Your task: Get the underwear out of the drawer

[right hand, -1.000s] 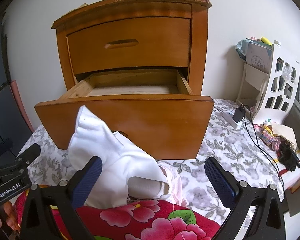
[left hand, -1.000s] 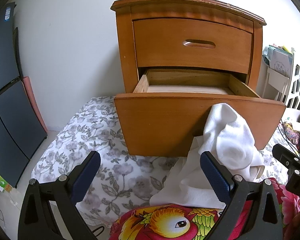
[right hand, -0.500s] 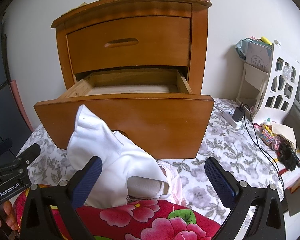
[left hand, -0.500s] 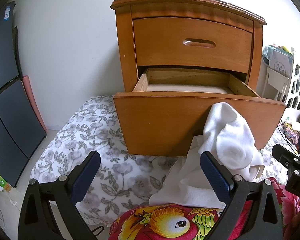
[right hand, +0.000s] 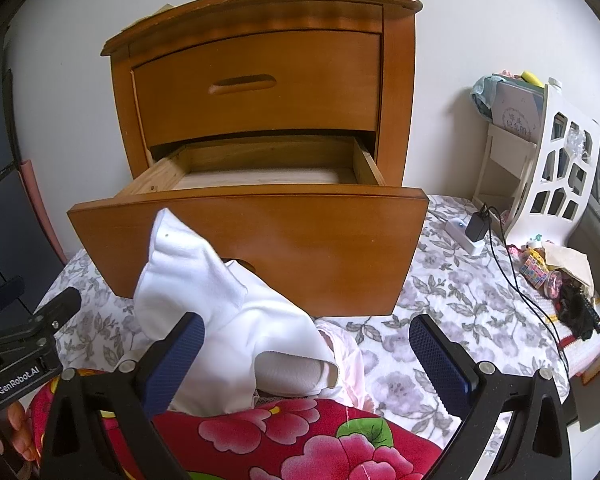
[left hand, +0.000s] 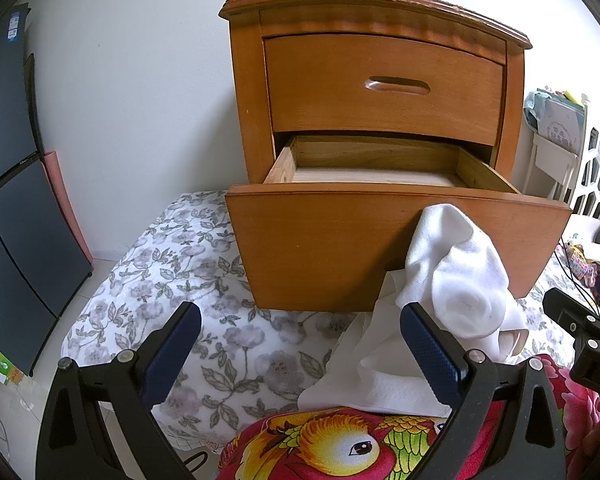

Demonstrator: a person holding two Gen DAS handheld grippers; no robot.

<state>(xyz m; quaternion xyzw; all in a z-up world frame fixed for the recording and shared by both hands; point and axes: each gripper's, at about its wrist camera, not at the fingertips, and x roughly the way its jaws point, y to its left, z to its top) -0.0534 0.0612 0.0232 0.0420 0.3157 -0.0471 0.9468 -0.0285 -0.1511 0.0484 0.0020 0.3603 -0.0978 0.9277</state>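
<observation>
The white cotton underwear [right hand: 220, 300] lies in a rumpled heap outside the open lower wooden drawer [right hand: 260, 248], propped against the drawer's front panel and resting partly on the grey-flowered quilted bedspread [right hand: 440, 320] and partly on a red cloth printed with bright flowers and a parrot [left hand: 340, 444] just below it; a paler pink piece of fabric [right hand: 348, 356] peeks from under its lower edge. What shows of the drawer's inside is bare wood, though the front panel hides the near part of its floor, so the garment itself looks to be out and the step in hand seems to be letting go and backing clear. The left gripper [left hand: 300, 352] has its dark blue fingers [left hand: 172, 352] spread wide and holds nothing, with one finger just in front of the underwear's lower folds. The right gripper [right hand: 312, 360] is likewise spread wide and empty, with its near finger overlapping the heap in view; whether it touches the cloth I cannot tell. To finish well, I would draw both grippers straight back from the drawer front with the fingers kept apart, so no textured pad snags a fold and drags the heap along. The closed upper drawer with its carved slot handle [left hand: 396, 86] sits above, and a black charger with its cable [right hand: 478, 226] lies well off to the right of the drawer.
</observation>
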